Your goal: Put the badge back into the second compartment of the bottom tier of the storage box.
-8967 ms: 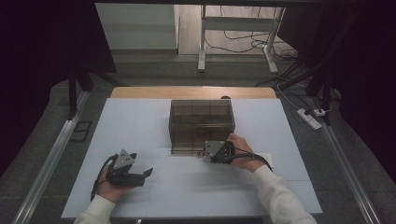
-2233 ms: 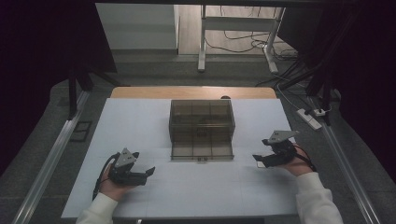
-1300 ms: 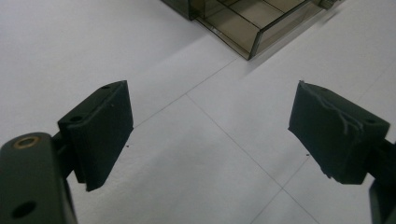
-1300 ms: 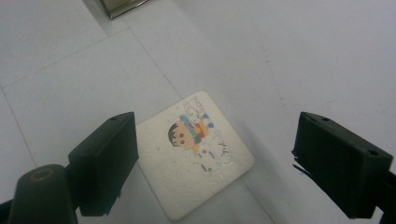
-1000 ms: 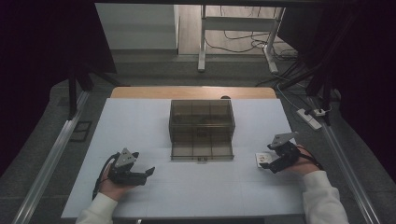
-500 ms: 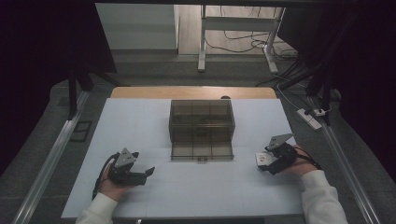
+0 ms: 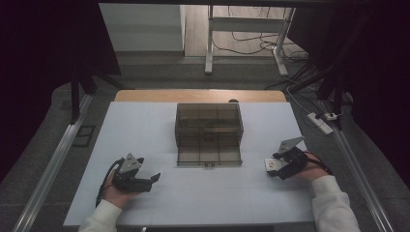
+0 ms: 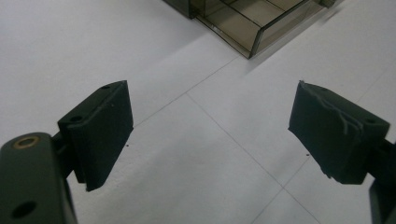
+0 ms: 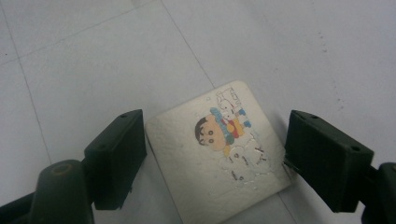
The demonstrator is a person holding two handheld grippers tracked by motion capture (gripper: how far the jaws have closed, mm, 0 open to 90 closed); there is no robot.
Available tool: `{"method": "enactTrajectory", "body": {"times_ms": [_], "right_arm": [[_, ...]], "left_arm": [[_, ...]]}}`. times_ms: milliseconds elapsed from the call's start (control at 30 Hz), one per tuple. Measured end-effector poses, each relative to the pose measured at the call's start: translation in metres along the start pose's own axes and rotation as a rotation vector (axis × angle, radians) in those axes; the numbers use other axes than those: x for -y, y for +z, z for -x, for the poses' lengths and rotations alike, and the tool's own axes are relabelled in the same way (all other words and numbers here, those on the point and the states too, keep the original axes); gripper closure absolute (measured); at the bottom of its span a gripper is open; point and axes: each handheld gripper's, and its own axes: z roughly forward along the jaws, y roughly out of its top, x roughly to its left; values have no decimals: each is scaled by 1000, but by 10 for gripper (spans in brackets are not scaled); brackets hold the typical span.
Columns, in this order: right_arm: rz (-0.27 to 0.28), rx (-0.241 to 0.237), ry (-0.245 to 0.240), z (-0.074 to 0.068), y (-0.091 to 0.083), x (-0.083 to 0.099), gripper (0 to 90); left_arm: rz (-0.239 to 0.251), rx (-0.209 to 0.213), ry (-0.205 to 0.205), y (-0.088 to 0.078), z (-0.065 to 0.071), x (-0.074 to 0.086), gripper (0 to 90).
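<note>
White and flat, the small card (image 9: pixel 219 156) with its cartoon print lies on the table (image 7: pixel 145 130) at about four o'clock from the smoky plastic drawer box (image 7: pixel 209 126), whose bottom drawer (image 7: pixel 209 155) stands pulled out toward the person. Judging by this, the opening of the drawer is done, while picking the card up and carrying it to the drawer is left. In the right gripper view the right gripper (image 9: pixel 212 156) straddles the card, one pad at nine o'clock of it and touching its edge, the other at three o'clock and just shy of it; the jaws have just been closing on the card but stand wide and do not yet clamp it. That hand rests low, tilted down over the card. The left gripper (image 7: pixel 153 178) rests at seven o'clock from the box, jaws wide apart and holding nothing, pointing toward the drawer.
</note>
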Motion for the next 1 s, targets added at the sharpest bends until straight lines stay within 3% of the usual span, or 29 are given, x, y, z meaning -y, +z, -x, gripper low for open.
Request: {"method": "enactTrajectory", "body": {"times_ms": [333,700,900,1000], "right_arm": [[4,7,-1,1,-3,0,328],[-42,18,-2,0,-2,-6,331],[-35,20,13,0,-3,-6,331],[-23,44,16,1,-4,-6,330]], "left_arm": [[2,-1,1,-1,0,0,136],[1,-3,-1,-1,0,0,136],[3,-4,-2,-1,-1,0,137],[3,-4,-2,-1,-1,0,136]]}}
